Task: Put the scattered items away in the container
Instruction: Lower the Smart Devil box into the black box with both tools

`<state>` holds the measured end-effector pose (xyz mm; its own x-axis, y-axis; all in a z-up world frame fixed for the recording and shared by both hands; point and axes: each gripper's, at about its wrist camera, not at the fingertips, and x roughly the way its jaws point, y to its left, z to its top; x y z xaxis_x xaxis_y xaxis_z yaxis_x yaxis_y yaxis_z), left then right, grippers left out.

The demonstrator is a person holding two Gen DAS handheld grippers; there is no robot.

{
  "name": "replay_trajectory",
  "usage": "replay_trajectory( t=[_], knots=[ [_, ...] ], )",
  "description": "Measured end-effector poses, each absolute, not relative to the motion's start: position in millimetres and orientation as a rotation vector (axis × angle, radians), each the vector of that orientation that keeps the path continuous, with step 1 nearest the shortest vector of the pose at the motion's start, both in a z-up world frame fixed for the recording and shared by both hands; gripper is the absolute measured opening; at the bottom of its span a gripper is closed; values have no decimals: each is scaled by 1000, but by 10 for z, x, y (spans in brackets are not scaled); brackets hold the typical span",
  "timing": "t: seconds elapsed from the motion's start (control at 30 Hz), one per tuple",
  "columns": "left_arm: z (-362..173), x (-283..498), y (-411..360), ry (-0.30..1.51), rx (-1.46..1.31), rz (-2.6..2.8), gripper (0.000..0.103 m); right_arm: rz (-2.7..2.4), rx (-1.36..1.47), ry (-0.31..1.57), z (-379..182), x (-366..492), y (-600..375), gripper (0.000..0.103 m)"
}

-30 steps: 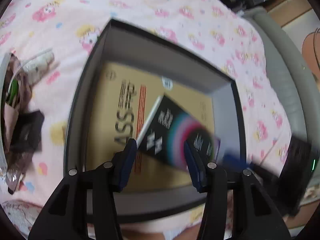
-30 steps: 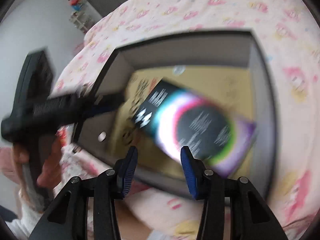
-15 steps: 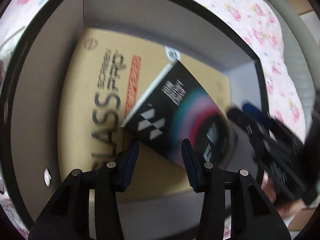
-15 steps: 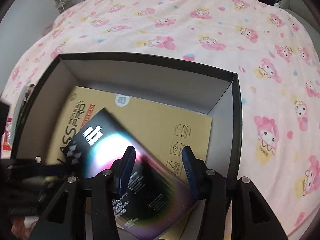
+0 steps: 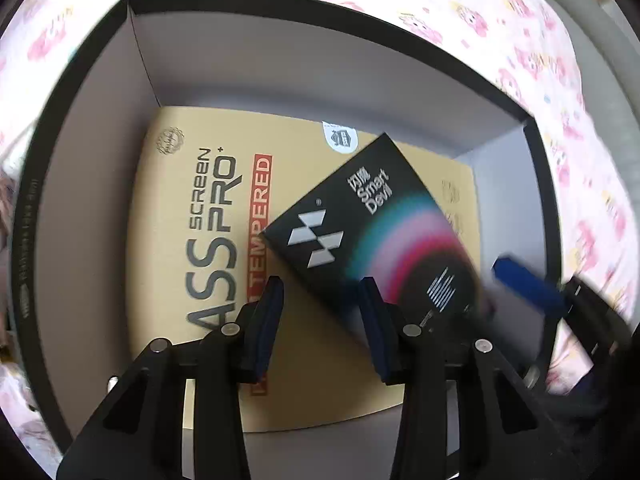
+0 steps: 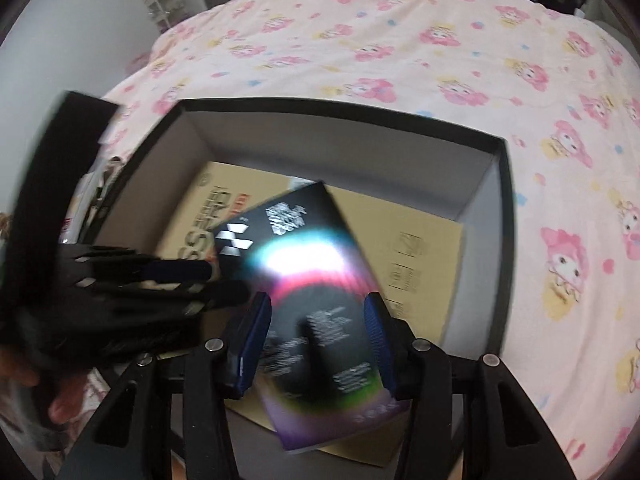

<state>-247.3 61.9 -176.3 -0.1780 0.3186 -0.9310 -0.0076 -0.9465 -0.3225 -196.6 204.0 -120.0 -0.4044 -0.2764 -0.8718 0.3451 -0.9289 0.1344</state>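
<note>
A black box with grey inner walls (image 5: 100, 200) (image 6: 360, 136) sits on the pink patterned bedspread. A tan flat carton (image 5: 192, 240) (image 6: 432, 248) lies on its floor. A black packet with a rainbow ring (image 5: 372, 232) (image 6: 316, 288) lies tilted on top of the carton. My left gripper (image 5: 320, 312) is open above the carton, its fingers at the packet's near corner, holding nothing. My right gripper (image 6: 316, 332) is open with its fingers either side of the packet, not closed on it. It also shows blurred at the right of the left wrist view (image 5: 528, 284).
The bedspread (image 6: 440, 40) surrounds the box on all sides. A few wrappers lie on the bed left of the box (image 6: 80, 208). The left gripper's body (image 6: 100, 280) crosses the left of the right wrist view. Furniture stands behind the bed (image 6: 168, 0).
The packet has come to lie on the carton inside the box. My left gripper pulled back a little; my right gripper shifted over the packet's near end. Both stay open.
</note>
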Motion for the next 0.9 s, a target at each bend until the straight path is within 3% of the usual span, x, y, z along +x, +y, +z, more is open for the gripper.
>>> replay_trajectory(
  t=[0.13, 0.43, 0.9],
  knots=[
    [-1815, -2623, 785, -310, -1891, 2165, 50, -2296, 1547, 78, -1379, -2009, 2014, 44],
    [-1805, -2777, 710, -513, -1803, 2129, 42, -2226, 1634, -114, -1487, -2043, 2125, 44],
    [-1863, -2903, 936, -362, -1837, 2075, 38, -2217, 1653, -171, -1558, -2022, 2103, 41]
  ],
)
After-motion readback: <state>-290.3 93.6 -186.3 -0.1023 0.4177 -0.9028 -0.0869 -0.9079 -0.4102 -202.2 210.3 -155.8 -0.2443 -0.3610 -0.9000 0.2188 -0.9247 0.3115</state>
